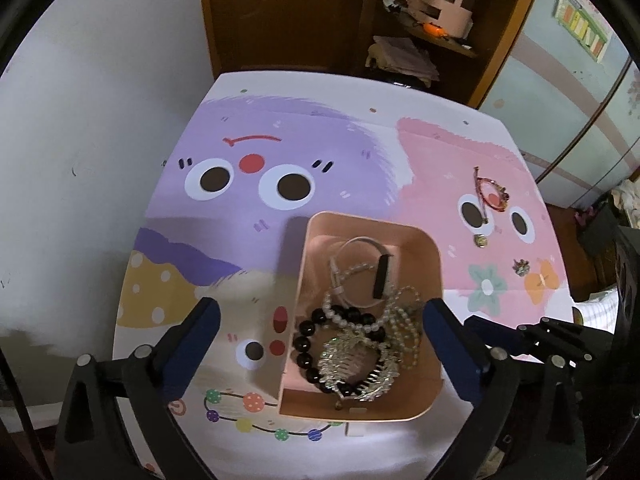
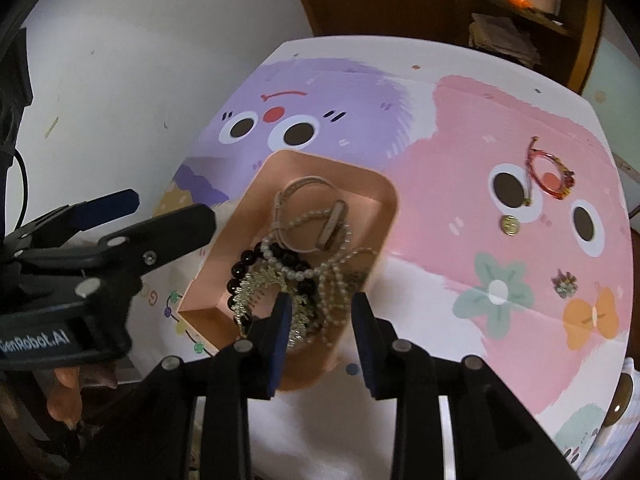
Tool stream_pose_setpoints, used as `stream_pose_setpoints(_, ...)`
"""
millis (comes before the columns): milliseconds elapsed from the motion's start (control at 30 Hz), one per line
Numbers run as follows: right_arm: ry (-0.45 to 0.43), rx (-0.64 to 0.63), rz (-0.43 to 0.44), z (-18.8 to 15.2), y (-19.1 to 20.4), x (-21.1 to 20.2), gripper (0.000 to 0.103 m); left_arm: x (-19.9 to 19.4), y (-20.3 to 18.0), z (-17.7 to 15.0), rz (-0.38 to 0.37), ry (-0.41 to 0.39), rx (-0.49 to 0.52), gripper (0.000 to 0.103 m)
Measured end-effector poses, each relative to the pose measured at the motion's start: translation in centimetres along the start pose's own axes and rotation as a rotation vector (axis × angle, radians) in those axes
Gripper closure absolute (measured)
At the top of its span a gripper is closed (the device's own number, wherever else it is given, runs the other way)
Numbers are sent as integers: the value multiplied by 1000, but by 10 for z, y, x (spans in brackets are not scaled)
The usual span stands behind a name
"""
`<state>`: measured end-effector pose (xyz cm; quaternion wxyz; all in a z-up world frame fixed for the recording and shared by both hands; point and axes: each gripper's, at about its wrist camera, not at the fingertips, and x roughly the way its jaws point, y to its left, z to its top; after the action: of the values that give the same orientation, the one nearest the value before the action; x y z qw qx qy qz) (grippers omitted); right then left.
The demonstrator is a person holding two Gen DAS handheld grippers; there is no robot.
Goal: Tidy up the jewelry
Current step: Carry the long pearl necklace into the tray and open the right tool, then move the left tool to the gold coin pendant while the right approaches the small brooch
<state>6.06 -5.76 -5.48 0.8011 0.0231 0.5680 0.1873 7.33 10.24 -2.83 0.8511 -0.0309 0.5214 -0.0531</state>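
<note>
A pink tray on the table holds a black bead bracelet, pearl strands, a silver comb and a thin band. My left gripper is open, its fingers straddling the tray's near half. My right gripper is open and empty above the tray's near corner. On the pink patch lie a red bracelet, a gold ring and a small brooch.
The table wears a cartoon-print cover; a white wall stands to the left. A wooden cabinet with shelves of clutter stands behind. The left gripper shows in the right wrist view at the tray's left.
</note>
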Motion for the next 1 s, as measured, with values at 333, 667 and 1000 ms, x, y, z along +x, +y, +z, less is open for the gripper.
stream_pose_setpoints(333, -84, 78, -41, -22, -52, -44, 72, -7, -54, 5, -43, -13, 117, 1)
stream_pose_setpoints(667, -110, 169, -150, -31, -132, -58, 72, 31, -141, 26, -73, 39, 341, 1)
stream_pose_setpoints(1000, -41, 161, -196, -22, -184, -26, 72, 120, -196, 51, -115, 248, 458, 3)
